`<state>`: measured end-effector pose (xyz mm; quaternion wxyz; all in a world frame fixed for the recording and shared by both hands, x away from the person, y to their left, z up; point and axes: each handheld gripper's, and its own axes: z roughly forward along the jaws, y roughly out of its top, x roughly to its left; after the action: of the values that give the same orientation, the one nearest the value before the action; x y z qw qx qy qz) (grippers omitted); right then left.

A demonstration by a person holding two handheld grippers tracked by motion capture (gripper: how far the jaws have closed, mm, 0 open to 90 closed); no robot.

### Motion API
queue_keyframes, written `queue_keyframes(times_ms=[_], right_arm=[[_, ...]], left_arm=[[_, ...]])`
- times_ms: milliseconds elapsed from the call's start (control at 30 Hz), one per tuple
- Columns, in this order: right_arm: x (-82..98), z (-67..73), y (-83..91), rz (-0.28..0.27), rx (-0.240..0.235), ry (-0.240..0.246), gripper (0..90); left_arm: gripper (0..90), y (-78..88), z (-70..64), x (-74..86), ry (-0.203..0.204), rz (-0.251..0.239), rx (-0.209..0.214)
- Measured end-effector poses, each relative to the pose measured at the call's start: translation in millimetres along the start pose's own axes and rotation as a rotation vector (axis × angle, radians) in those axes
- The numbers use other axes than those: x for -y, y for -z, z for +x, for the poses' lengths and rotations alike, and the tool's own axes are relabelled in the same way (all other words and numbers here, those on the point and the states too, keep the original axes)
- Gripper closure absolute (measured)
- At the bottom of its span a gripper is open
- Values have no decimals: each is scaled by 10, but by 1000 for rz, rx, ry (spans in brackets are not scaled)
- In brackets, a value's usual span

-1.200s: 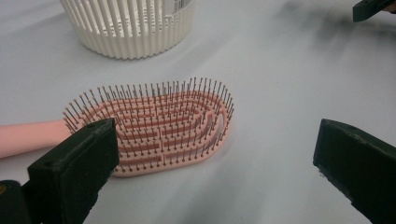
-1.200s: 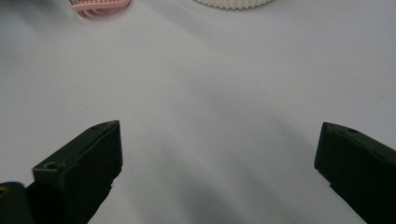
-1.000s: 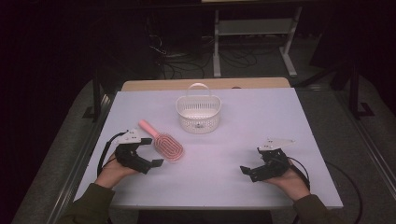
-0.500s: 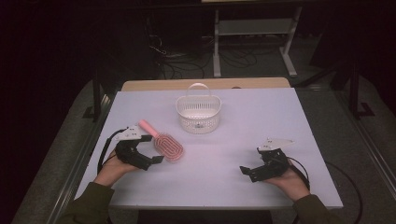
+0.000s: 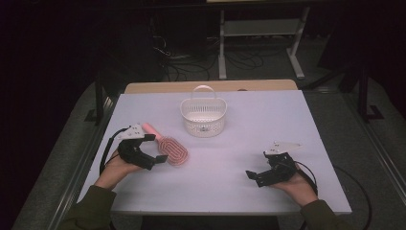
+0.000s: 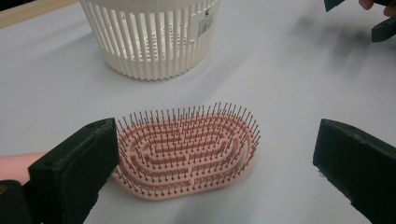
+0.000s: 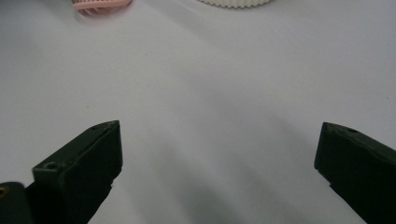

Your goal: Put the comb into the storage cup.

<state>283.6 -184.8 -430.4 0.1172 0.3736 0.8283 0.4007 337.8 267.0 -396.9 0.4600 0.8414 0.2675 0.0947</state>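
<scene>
A pink hairbrush (image 5: 173, 151) lies bristles up on the white table, its handle (image 5: 150, 130) pointing to the far left. My left gripper (image 5: 155, 147) is open right beside the brush head, its jaws spread wide on either side. In the left gripper view the brush (image 6: 187, 149) sits between the spread jaws of the left gripper (image 6: 217, 135), untouched. A white slatted basket (image 5: 203, 116) with a handle stands behind it. My right gripper (image 5: 258, 165) is open over bare table at the front right, holding nothing.
The basket (image 6: 149, 37) stands just beyond the brush in the left gripper view, with the right gripper (image 6: 376, 21) at the top right corner. The right gripper view has the brush edge (image 7: 100, 4) and the basket base (image 7: 233, 2) far ahead. The table (image 5: 287, 120) ends at dark floor.
My left gripper has edged slightly away from the person, alongside the brush. The brush, the basket and the right gripper have stayed put.
</scene>
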Motion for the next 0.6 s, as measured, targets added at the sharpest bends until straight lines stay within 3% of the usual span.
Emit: queue_keyframes(times_ms=[600], right_arm=[[-1,-4,4,-1,-8,-3,9]], left_arm=[[2,6,171,-97,7,-1,-31]])
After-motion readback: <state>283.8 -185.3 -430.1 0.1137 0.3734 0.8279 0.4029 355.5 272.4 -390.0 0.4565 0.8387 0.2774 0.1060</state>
